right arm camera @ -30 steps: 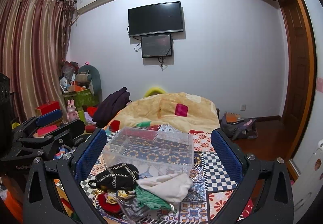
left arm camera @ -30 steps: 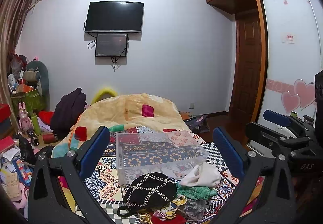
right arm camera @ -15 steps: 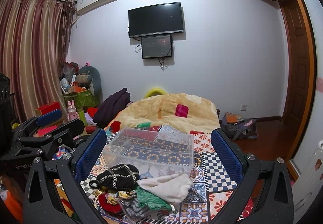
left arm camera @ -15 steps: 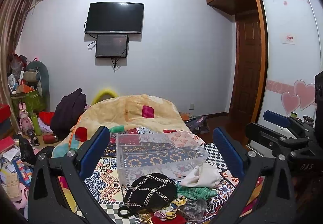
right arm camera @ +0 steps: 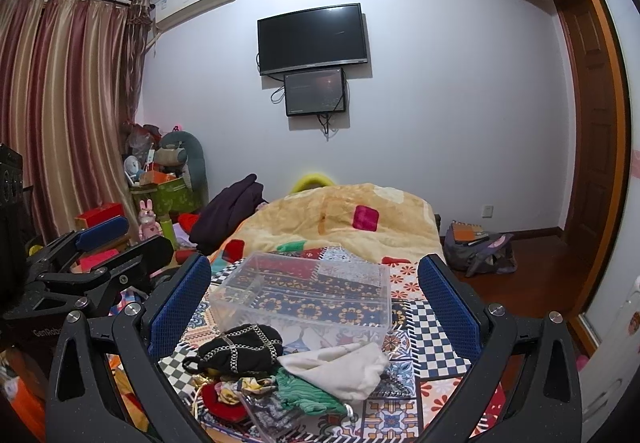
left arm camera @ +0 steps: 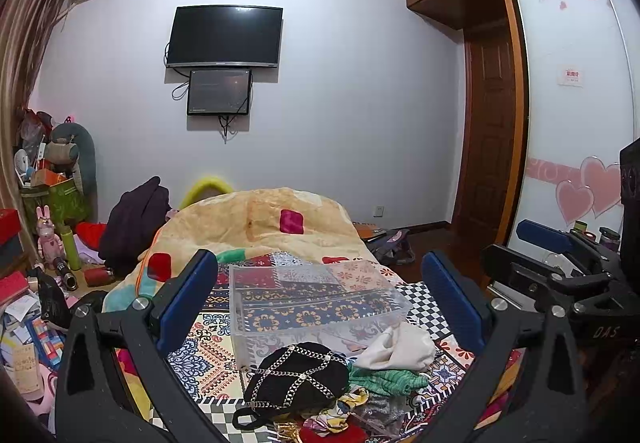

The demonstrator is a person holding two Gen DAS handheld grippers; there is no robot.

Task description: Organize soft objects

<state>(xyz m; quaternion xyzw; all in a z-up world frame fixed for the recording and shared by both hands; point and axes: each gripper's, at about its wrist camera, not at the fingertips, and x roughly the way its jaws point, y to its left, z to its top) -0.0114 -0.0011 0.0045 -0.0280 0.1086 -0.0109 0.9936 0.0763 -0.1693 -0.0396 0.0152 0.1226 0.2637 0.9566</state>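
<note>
Clothes pile (right arm camera: 296, 371) sits at the near edge of the bed (right arm camera: 420, 395), right below and between the fingers of both grippers, with the clear plastic bin (right arm camera: 308, 291) just behind it, farther from the cameras. Left gripper (left arm camera: 320, 303) and right gripper (right arm camera: 314, 307) both hover above the bed with fingers spread wide, nothing held in either. The black chain-trimmed bag (left arm camera: 298, 373) lies on the left side of the heap, long axis running left to right, loop handle poking toward the left, so I'd say the left hand is closer to it. The white cloth (right arm camera: 340, 365) is draped on the right, nearer the right hand, over a green knit piece (right arm camera: 308, 393). The bin's long side runs across the view, open top up, looks empty, so anything grabbed just needs to go forward and drop in.
</note>
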